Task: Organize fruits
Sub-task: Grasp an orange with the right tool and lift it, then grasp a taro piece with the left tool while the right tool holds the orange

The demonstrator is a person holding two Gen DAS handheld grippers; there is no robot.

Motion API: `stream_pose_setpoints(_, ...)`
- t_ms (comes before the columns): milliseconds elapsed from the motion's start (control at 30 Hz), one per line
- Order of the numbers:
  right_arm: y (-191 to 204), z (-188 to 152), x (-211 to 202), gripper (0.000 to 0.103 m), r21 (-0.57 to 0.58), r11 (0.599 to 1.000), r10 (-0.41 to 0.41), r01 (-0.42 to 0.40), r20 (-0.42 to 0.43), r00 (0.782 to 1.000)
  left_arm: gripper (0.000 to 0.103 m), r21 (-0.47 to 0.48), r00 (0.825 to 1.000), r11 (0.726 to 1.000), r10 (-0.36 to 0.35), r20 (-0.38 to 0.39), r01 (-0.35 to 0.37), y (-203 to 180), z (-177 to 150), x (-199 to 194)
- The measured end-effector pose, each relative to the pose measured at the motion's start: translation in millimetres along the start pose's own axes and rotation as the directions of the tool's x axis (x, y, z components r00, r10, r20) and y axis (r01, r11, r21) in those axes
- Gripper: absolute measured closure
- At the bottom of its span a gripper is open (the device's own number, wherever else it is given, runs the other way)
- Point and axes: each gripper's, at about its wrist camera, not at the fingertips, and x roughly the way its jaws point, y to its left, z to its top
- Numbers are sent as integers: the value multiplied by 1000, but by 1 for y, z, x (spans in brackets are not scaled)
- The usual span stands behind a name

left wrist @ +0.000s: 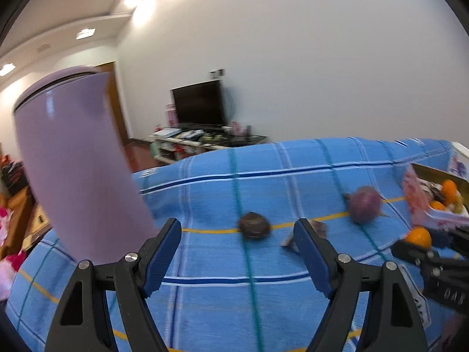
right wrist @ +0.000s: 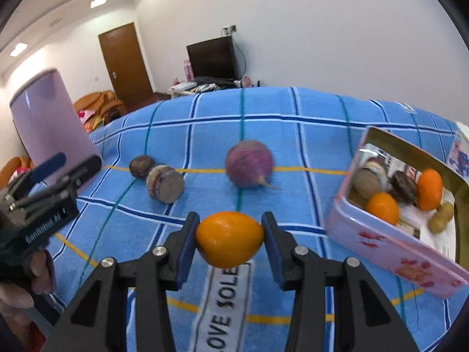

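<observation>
My right gripper (right wrist: 230, 220) is shut on an orange (right wrist: 229, 239), its blue pads pressing both sides, just above the blue checked cloth (right wrist: 293, 135). Beyond it lie a purple round fruit (right wrist: 249, 164), a brown flat-ended fruit (right wrist: 165, 184) and a small dark fruit (right wrist: 141, 166). To the right an open pink tin (right wrist: 390, 234) holds oranges and dark fruits. My left gripper (left wrist: 237, 224) stands open with nothing between its fingers, pointing at the dark fruit (left wrist: 254, 225). The purple fruit (left wrist: 365, 204) lies further right.
A tall lavender canister (left wrist: 76, 161) stands on the cloth at the left, close to the left gripper. A white label strip (right wrist: 225, 308) lies under the right gripper. A hand (right wrist: 29, 278) holds the left gripper. Behind the table are a television and a door.
</observation>
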Motion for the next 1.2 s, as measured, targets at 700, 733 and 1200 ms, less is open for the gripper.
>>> stream_pose_setpoints(700, -19, 11, -19, 56, 24, 1000, -15, 12, 109, 994, 49, 146, 947, 987, -15, -321, 65, -75, 11, 95)
stream_pose_setpoints(733, -19, 10, -19, 56, 27, 1000, -10, 8, 105, 994, 50, 139, 944, 988, -20, -331, 69, -74, 11, 97)
stream_pose_setpoints(1200, -17, 12, -21, 56, -2, 998, -69, 70, 169, 983, 58, 41, 988, 998, 55, -142, -49, -60, 13, 52)
